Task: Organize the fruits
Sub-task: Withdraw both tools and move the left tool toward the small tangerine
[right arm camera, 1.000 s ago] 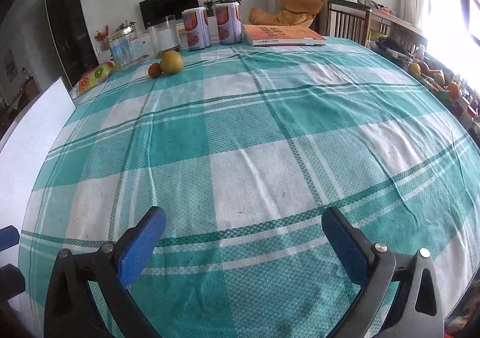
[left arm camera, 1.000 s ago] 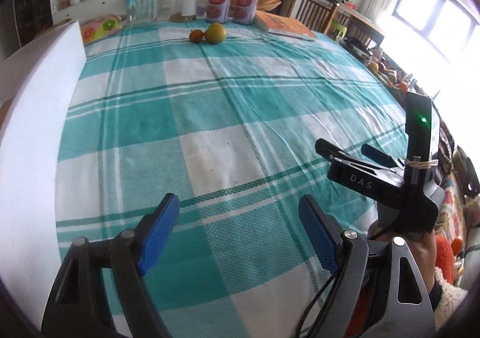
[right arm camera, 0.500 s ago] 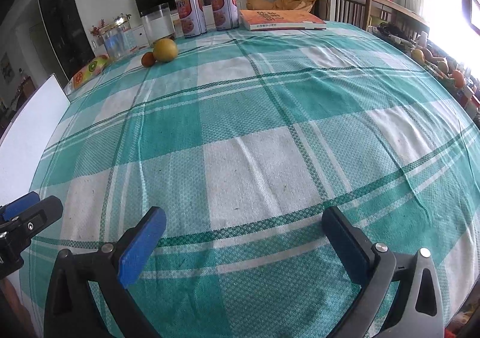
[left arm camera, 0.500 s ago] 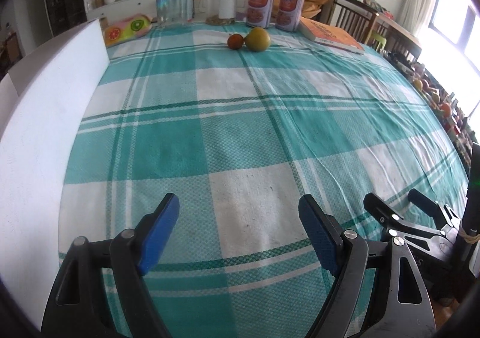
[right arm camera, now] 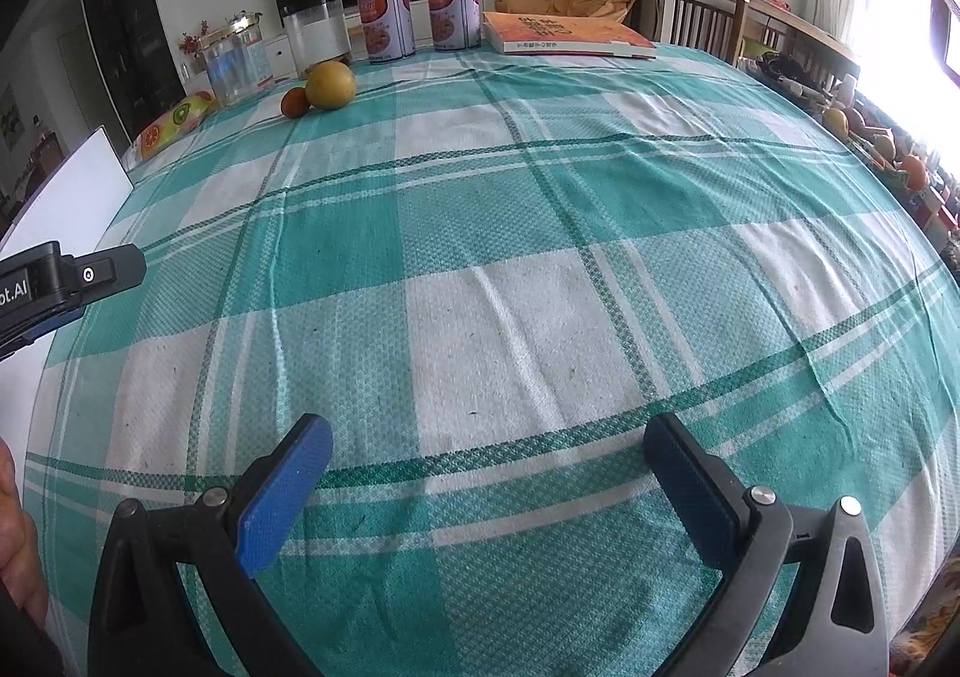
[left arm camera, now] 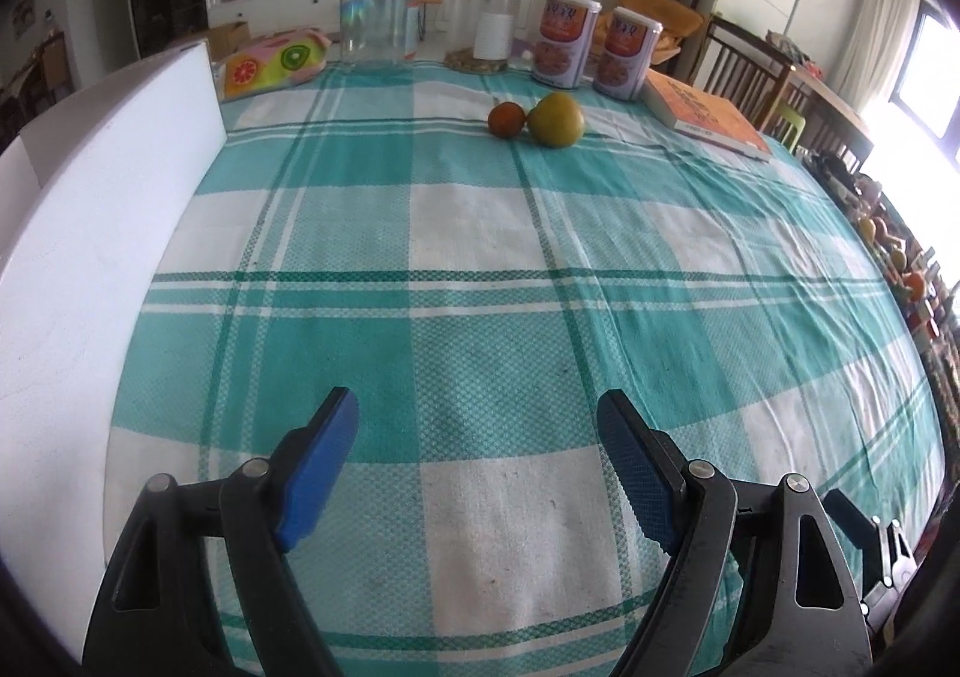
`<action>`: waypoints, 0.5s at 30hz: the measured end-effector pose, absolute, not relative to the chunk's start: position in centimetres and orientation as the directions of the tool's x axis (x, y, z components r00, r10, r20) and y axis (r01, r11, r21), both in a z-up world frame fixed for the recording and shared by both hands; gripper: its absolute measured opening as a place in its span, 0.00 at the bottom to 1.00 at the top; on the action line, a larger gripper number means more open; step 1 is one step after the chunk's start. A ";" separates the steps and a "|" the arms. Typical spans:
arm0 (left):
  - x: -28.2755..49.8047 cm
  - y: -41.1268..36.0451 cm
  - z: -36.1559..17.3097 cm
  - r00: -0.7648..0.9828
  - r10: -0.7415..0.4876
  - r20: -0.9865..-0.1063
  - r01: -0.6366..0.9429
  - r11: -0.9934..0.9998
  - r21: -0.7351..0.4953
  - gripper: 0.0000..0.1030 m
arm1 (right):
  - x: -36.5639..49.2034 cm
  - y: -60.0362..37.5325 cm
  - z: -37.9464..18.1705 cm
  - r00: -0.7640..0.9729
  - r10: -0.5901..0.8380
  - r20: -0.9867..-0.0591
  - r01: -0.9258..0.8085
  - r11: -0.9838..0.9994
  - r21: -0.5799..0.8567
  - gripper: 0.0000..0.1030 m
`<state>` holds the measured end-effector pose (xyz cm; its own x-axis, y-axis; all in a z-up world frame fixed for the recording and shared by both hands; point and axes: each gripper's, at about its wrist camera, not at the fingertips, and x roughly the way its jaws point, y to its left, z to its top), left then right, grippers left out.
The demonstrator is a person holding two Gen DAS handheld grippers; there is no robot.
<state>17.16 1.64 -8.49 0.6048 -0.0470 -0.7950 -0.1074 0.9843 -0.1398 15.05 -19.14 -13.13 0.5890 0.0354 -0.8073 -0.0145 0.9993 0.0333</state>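
Jaws, left gripper (left arm camera: 480,464): blue pads spread wide apart, nothing between them, held low over the checked tablecloth (left arm camera: 480,317).
Jaws, right gripper (right arm camera: 489,476): also wide apart and empty, over the near part of the same cloth.
Cut off: in the right wrist view only part of the left gripper shows at the left edge, with a bit of skin at the lower left; in the left wrist view only a dark tip of the right gripper shows at the lower right, too little to read its jaws there.
Left of the jaws: white board (left arm camera: 90,269) standing along the table's left side, its near end out of frame.
Far ahead, fruits: yellow-green fruit (left arm camera: 559,119) and small red-orange fruit (left arm camera: 506,119) just beside each other, the small one to the left, well apart from both grippers; contact between them is hard to judge.
Fruit axis: both look roundish; the larger narrows slightly upward, stem end not discernible.
Beyond the fruits: two printed cans (left arm camera: 564,45) side by side, a clear jar (left arm camera: 379,20) with a gold lid, a second clear jar (left arm camera: 486,24).
Far right: orange book (left arm camera: 708,119) lying flat.
Far left: fruit-print pouch (left arm camera: 273,63) beside the board's far end.
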 end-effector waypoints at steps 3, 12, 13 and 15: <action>17.7 1.6 -8.7 0.597 -0.055 -0.800 -0.099 0.985 -0.141 0.81 | 15.1 -19.1 -13.2 0.588 0.032 -0.808 -0.015 0.999 0.029 1.00; 21.3 4.1 -8.3 0.611 -0.105 -0.785 -0.162 0.954 -0.253 0.81 | 15.1 -19.0 -13.2 0.587 0.030 -0.809 -0.016 1.000 0.025 1.00; 21.7 4.6 -8.4 0.619 -0.093 -0.780 -0.183 0.949 -0.259 0.81 | 15.1 -19.0 -13.2 0.586 0.028 -0.810 -0.016 1.000 0.023 1.00; 22.8 5.7 -8.6 0.636 -0.071 -0.768 -0.218 0.938 -0.268 0.81 | 15.1 -19.0 -13.2 0.585 0.024 -0.811 -0.016 1.000 0.018 1.00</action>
<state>22.83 5.72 -8.64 0.6361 -0.0714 -0.7683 -0.2184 0.9383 -0.2680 15.06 -18.95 -13.19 0.5849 0.0242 -0.8108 -0.0161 0.9997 0.0182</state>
